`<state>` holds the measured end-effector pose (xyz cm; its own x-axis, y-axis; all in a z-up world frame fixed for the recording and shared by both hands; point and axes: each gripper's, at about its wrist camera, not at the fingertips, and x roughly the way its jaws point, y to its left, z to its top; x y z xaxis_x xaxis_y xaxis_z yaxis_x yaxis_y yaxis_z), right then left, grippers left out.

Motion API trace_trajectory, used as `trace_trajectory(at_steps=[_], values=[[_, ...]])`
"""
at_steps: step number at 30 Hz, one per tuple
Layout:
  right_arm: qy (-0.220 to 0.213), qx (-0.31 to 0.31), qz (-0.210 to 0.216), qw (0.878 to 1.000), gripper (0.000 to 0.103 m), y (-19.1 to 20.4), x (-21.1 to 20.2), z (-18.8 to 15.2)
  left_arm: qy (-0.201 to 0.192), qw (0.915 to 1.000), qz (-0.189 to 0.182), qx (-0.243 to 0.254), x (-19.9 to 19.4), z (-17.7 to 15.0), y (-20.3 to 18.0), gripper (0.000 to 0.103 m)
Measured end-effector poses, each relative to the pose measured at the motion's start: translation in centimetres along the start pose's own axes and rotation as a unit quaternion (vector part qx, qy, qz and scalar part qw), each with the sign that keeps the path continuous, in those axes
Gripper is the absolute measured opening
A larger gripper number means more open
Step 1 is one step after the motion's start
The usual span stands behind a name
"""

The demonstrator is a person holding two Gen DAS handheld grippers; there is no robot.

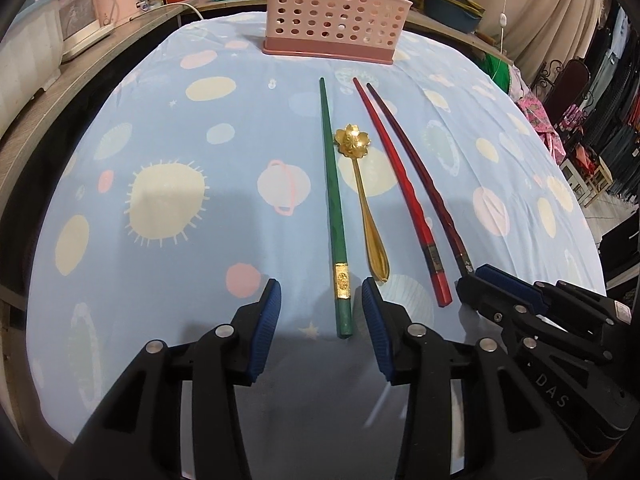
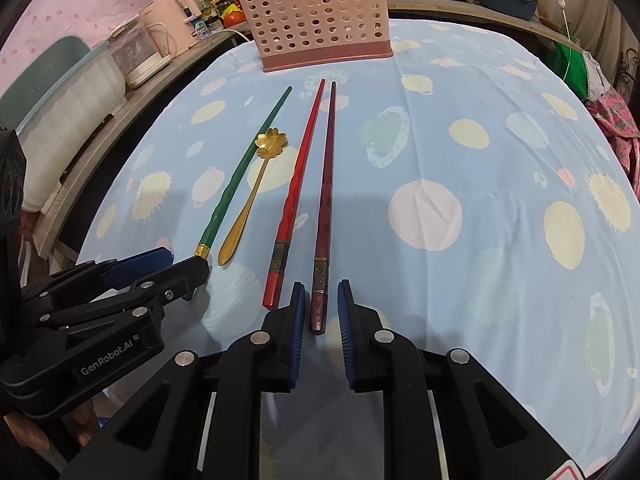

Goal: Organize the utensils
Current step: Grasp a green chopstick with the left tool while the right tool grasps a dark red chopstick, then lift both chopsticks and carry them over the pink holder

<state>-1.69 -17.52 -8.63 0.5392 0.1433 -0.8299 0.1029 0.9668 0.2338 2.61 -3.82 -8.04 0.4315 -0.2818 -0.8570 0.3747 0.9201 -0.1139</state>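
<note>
Blue planet-print cloth (image 1: 168, 128) covers the counter, four utensils lying side by side with both grippers poised at their near ends.

Each utensil's long axis runs away from the fingers toward the pink perforated plastic utensil holder (image 1: 332, 4) standing at the far edge. The left gripper (image 1: 322, 304) has its fingers apart, straddling the butt of the green chopstick with a gold band (image 1: 332, 184); the right gripper (image 2: 318, 312), fingers also apart but narrower, brackets the butt of the dark maroon chopstick (image 2: 326, 184). Neither looks clamped yet. Between them lie the gold flower-bowled spoon (image 1: 360, 184) and the bright red chopstick (image 1: 396, 184), close enough to be nudged as fingers close. Nothing blocks the way to the holder.
</note>
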Motion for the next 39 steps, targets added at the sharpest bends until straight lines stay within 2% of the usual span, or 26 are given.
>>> trace_trajectory(at_steps=[4, 6, 11, 17, 27, 39], values=[[-0.002, -0.003, -0.002, 1.0, 0.016, 0.0, 0.1, -0.1, -0.002, 1.0, 0.001, 0.002, 0.1, 0.1, 0.1, 0.031], [-0.003, -0.004, -0.002, 1.0, 0.016, 0.0, 0.2, -0.1, -0.003, 1.0, 0.001, 0.0, 0.2, 0.1, 0.3, 0.021], [-0.003, -0.007, -0.003, 1.0, 0.016, 0.1, 0.2, -0.1, -0.002, 1.0, -0.009, 0.0, 0.3, 0.2, 0.4, 0.007], [-0.003, -0.004, -0.005, 1.0, 0.008, -0.2, 0.1, -0.1, -0.005, 0.9998, -0.02, 0.0, 0.1, 0.2, 0.4, 0.007], [-0.01, -0.001, -0.005, 1.0, 0.008, -0.3, -0.6, 0.0, -0.023, 0.9994, -0.024, -0.008, -1.5, 0.6, 0.9, 0.007], [-0.068, 0.016, -0.001, 0.998, 0.007, -1.1, -4.8, 1.7, -0.079, 0.996, -0.036, -0.022, -5.8, 2.7, 1.6, 0.007]])
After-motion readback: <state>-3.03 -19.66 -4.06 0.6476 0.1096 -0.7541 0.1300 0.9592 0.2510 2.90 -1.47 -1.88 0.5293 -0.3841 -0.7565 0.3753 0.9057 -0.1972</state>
